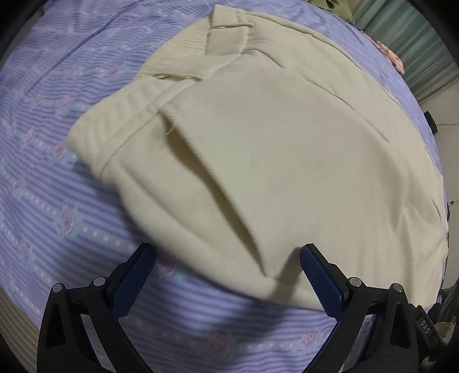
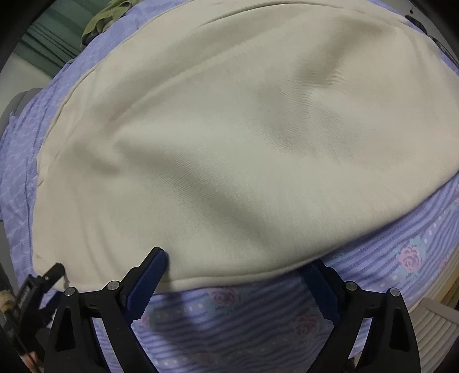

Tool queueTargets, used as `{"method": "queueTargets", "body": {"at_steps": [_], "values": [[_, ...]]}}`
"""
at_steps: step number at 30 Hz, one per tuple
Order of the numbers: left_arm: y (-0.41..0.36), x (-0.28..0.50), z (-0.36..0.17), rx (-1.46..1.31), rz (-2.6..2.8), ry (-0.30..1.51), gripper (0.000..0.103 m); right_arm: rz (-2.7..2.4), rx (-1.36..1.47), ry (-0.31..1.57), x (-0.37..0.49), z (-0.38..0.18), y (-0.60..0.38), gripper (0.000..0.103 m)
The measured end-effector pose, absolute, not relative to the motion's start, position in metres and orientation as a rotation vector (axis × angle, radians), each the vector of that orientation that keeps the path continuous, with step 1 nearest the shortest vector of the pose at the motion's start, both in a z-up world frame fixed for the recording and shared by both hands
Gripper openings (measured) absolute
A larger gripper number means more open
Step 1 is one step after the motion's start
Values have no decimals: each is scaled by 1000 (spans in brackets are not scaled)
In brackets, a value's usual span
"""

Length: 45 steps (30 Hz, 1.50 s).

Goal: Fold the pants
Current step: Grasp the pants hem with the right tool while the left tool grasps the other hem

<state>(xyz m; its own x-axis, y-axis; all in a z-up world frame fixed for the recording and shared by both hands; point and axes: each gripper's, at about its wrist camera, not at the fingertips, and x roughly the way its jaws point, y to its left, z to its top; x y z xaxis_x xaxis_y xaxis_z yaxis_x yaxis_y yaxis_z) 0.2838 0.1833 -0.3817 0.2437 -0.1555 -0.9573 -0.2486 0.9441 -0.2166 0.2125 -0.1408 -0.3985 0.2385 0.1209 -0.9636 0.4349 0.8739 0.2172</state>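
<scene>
Cream pants (image 1: 272,149) lie flat on a purple striped bedsheet (image 1: 57,215) with rose prints. The ribbed waistband and a pocket flap show at the upper left of the left wrist view. My left gripper (image 1: 228,258) hangs open just over the pants' near corner, and the folded edge lies between its blue pads (image 1: 134,281). In the right wrist view the pants (image 2: 229,129) fill most of the frame. My right gripper (image 2: 235,261) is open and straddles their near hem. Its left fingertip rests on the cloth and its right fingertip sits at the hem's edge.
A green cloth (image 2: 106,17) lies at the far side of the bed, and a pink spotted cloth (image 1: 393,57) at the far right. A white slatted object (image 2: 430,324) stands beyond the bed's near edge. The other gripper (image 2: 37,287) shows at the lower left.
</scene>
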Motion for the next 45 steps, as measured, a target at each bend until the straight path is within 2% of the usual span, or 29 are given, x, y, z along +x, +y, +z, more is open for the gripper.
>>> {"method": "queueTargets", "body": {"at_steps": [2, 4, 5, 6, 7, 9, 12, 21, 28, 35, 45], "values": [[182, 286, -380, -380, 57, 1322, 92, -229, 495, 1335, 213, -400, -142, 88], [179, 287, -374, -390, 46, 1317, 62, -240, 484, 1341, 213, -396, -143, 76], [178, 289, -374, -392, 32, 1315, 53, -242, 477, 1342, 213, -393, -144, 66], [175, 290, -370, -388, 22, 1319, 37, -241, 472, 1347, 213, -390, -145, 54], [172, 289, -365, -374, 19, 1317, 25, -239, 465, 1355, 213, -386, -148, 49], [167, 290, -356, -355, 8, 1308, 19, -232, 464, 1358, 214, -379, -154, 29], [159, 283, -334, -307, -7, 1272, 15, -213, 443, 1336, 215, -358, -162, 19], [169, 293, -259, -270, -32, 1107, 10, -148, 361, 1117, 235, -230, -174, 18], [167, 362, -216, -257, -50, 978, 10, -137, 330, 1002, 313, -187, -188, 17], [156, 456, -220, -194, -42, 966, 10, -103, 268, 993, 421, -199, -179, 17], [155, 555, -281, -140, -11, 1058, 10, -60, 160, 1063, 534, -264, -171, 17]]}}
